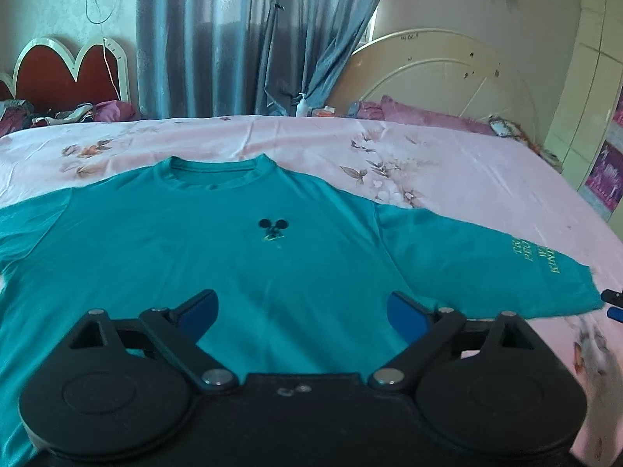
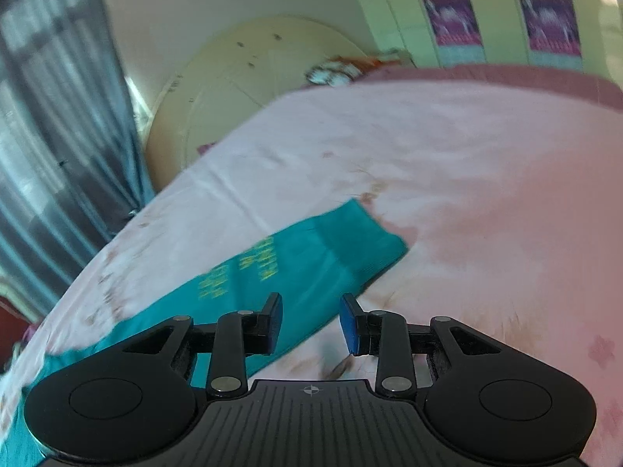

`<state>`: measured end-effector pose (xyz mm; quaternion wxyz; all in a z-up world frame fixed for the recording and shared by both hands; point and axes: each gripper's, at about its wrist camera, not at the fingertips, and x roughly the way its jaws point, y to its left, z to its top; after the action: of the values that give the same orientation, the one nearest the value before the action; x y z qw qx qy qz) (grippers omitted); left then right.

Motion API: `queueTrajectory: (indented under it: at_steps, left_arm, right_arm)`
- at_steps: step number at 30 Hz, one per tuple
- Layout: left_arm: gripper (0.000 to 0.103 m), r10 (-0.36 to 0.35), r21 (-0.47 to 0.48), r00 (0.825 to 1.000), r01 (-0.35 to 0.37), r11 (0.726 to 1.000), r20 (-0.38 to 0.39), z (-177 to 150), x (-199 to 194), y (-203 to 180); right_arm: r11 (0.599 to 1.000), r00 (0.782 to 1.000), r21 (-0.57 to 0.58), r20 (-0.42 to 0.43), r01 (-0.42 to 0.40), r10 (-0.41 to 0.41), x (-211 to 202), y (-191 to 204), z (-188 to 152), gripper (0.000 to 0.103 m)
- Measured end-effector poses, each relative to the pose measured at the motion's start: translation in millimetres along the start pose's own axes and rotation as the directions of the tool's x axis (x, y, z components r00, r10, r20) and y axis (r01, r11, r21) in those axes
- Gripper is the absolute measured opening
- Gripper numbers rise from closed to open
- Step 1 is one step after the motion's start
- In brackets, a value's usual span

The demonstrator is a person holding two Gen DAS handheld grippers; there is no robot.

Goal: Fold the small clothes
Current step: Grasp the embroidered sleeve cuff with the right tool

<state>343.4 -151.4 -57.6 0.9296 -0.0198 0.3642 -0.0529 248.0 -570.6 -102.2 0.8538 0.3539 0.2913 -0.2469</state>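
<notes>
A teal T-shirt (image 1: pixel 241 257) lies flat and face up on the pink floral bed sheet (image 1: pixel 447 171), collar away from me, with a small black mouse logo on the chest. Its right sleeve (image 1: pixel 498 268) with yellow lettering reaches right; the same sleeve (image 2: pixel 296 264) shows in the right wrist view. My left gripper (image 1: pixel 301 313) is open wide and empty above the shirt's lower body. My right gripper (image 2: pixel 311 323) is open and empty just above the sleeve's lower edge; its blue tips (image 1: pixel 613 303) show at the right edge of the left wrist view.
A cream round headboard (image 1: pixel 440 74) and purple pillows (image 1: pixel 412 114) stand at the far right. Blue curtains (image 1: pixel 233 35) hang behind the bed. A red heart-shaped headboard (image 1: pixel 66 74) with piled clothes is far left. A lotion bottle (image 1: pixel 301 105) stands at the bed's far edge.
</notes>
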Motion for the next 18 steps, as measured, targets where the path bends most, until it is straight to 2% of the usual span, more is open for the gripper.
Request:
queueTrajectory:
  at_steps: [7, 13, 16, 17, 18]
  left_arm:
    - [0.096, 0.039, 0.013, 0.998, -0.038, 0.999, -0.056, 8.7, 31.9, -25.6]
    - [0.097, 0.064, 0.023, 0.996, -0.063, 0.998, -0.062, 20.1, 45.8, -41.6]
    - [0.097, 0.072, 0.032, 0.996, -0.070, 0.997, -0.046, 26.5, 44.9, -46.3]
    - [0.097, 0.078, 0.037, 0.996, -0.077, 0.996, -0.039, 28.0, 43.2, -46.3]
    - [0.097, 0.094, 0.044, 0.995, -0.093, 0.995, -0.032, 29.2, 41.1, -45.0]
  right_arm:
    - [0.992, 0.997, 0.123, -0.068, -0.013, 0.021, 36.1, -39.4, 5.1, 0.033]
    - [0.965, 0.994, 0.242, -0.030, -0.098, 0.108, 41.0, -62.3, 5.7, 0.032]
    - [0.969, 0.994, 0.224, -0.021, -0.103, 0.110, 41.1, -61.4, 6.3, 0.032]
    - [0.975, 0.996, 0.207, -0.023, -0.082, 0.089, 42.2, -60.2, 7.7, 0.011]
    - [0.981, 0.998, 0.187, -0.030, -0.048, 0.055, 41.5, -58.4, 10.8, 0.004]
